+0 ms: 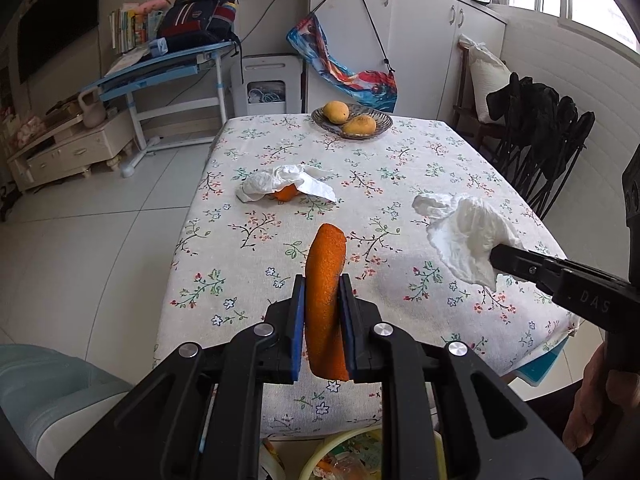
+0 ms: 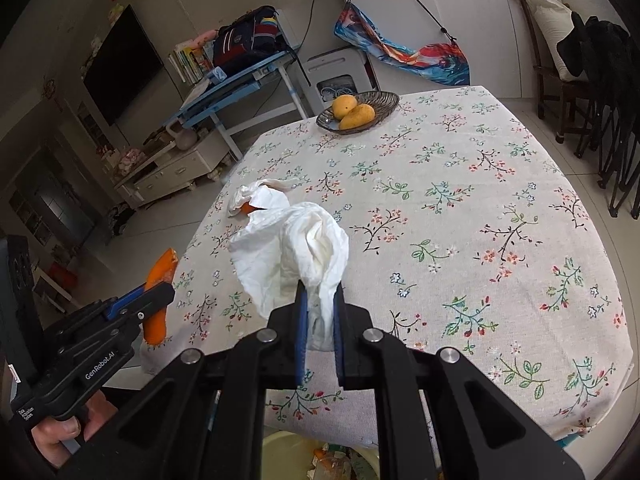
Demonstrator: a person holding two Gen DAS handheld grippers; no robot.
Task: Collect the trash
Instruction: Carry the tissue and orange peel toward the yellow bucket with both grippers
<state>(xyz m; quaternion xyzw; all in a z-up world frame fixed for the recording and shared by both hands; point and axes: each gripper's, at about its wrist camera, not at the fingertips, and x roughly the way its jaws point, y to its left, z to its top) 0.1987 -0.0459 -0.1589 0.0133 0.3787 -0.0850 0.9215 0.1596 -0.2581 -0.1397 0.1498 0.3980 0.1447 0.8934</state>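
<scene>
My left gripper [image 1: 323, 282] is shut on a long strip of orange peel [image 1: 325, 272] and holds it above the near edge of the floral-cloth table [image 1: 400, 168]. It also shows in the right wrist view [image 2: 160, 280]. My right gripper [image 2: 320, 292] is shut on a crumpled white tissue [image 2: 296, 244], held above the table; the tissue shows in the left wrist view [image 1: 468, 236] too. Another crumpled tissue [image 1: 280, 184] lies on the table's left side over a piece of orange peel [image 1: 285, 194]. A bin with trash [image 2: 320, 456] sits below the table's near edge.
A wicker plate [image 1: 380, 122] with two mangoes [image 1: 336, 112] stands at the table's far end. Dark chairs [image 1: 540, 140] stand along the right side. A blue desk [image 1: 160, 68] and a low cabinet [image 1: 68, 148] stand left on the tiled floor.
</scene>
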